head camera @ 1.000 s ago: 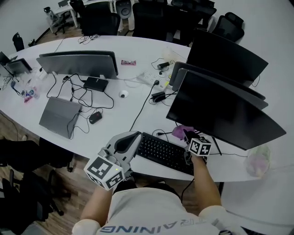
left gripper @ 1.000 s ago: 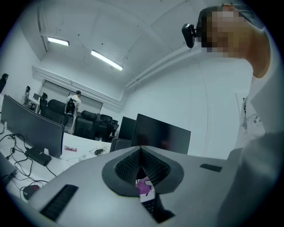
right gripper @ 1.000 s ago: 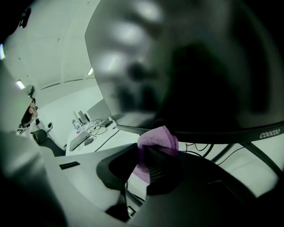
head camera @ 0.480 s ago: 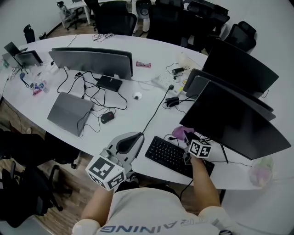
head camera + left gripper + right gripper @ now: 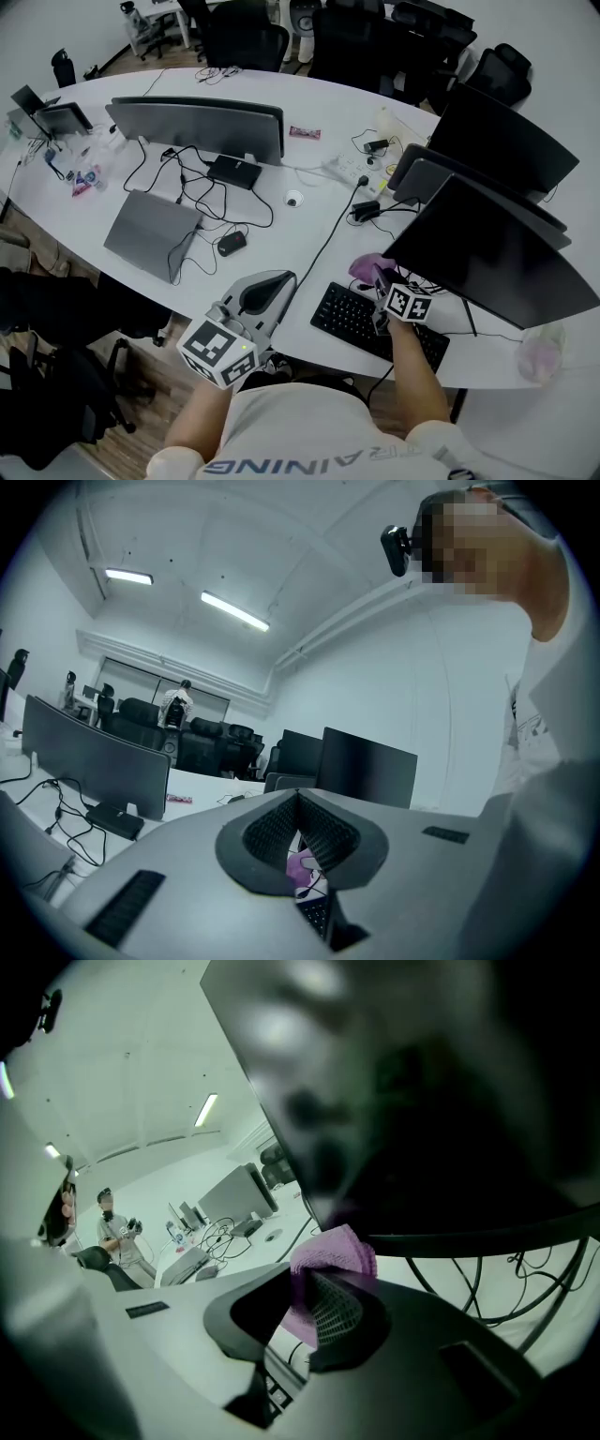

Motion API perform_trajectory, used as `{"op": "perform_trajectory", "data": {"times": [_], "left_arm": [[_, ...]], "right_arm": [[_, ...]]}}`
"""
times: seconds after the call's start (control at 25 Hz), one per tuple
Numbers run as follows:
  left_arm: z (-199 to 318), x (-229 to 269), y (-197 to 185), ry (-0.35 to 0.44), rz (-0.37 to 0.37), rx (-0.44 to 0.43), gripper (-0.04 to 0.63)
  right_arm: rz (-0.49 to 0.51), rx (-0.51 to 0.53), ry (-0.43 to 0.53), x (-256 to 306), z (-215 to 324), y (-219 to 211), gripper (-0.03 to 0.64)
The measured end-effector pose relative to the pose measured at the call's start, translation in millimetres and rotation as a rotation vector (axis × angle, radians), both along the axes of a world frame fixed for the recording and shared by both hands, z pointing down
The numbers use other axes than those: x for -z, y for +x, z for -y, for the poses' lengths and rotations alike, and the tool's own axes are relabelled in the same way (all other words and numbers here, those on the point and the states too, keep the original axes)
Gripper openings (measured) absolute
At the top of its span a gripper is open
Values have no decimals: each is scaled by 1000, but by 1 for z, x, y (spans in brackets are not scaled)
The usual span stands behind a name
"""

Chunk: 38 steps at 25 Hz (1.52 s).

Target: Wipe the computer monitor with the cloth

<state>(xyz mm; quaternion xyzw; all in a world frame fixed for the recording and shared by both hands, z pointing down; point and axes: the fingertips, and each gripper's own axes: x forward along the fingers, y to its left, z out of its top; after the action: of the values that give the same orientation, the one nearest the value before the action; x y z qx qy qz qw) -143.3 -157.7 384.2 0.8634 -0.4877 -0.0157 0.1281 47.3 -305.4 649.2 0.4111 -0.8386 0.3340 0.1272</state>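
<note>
Cloth of purple fabric (image 5: 366, 266) stays pinched in the fingers of the right gripper (image 5: 380, 278), beside the black flat monitor (image 5: 497, 258); wiping seems not begun. Left gripper (image 5: 278, 278) closed, empty.

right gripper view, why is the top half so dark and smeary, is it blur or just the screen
Right gripper view: the monitor sits very close to the lens, so it is out of focus, dark with soft smeared reflections. The purple cloth in the jaws is sharper, and the corners vignette. Head view: evenly lit and sharp, with wide-angle bending only.
</note>
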Motion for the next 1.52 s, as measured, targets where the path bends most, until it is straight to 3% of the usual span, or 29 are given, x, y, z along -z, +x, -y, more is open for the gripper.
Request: {"op": "perform_trajectory", "data": {"times": [0.32,0.88,1.12,1.32,1.52], "left_arm": [[10,6,11,16,-15,-48,9],[19,41,78,113,-42,-147,9],[15,55,103,144,-38,-178,9],[12,59,122,149,-37,-207,11],[12,66,132,163,-31,-227,9]], "right_arm": [[50,48,46,34,-31,-17,61],[52,-5,347,202,-90,53,61],[7,-7,520,266,-115,76,61],[-26,-22,652,310,-128,92,61],[-63,-33,720,333,-135,99,61]]}}
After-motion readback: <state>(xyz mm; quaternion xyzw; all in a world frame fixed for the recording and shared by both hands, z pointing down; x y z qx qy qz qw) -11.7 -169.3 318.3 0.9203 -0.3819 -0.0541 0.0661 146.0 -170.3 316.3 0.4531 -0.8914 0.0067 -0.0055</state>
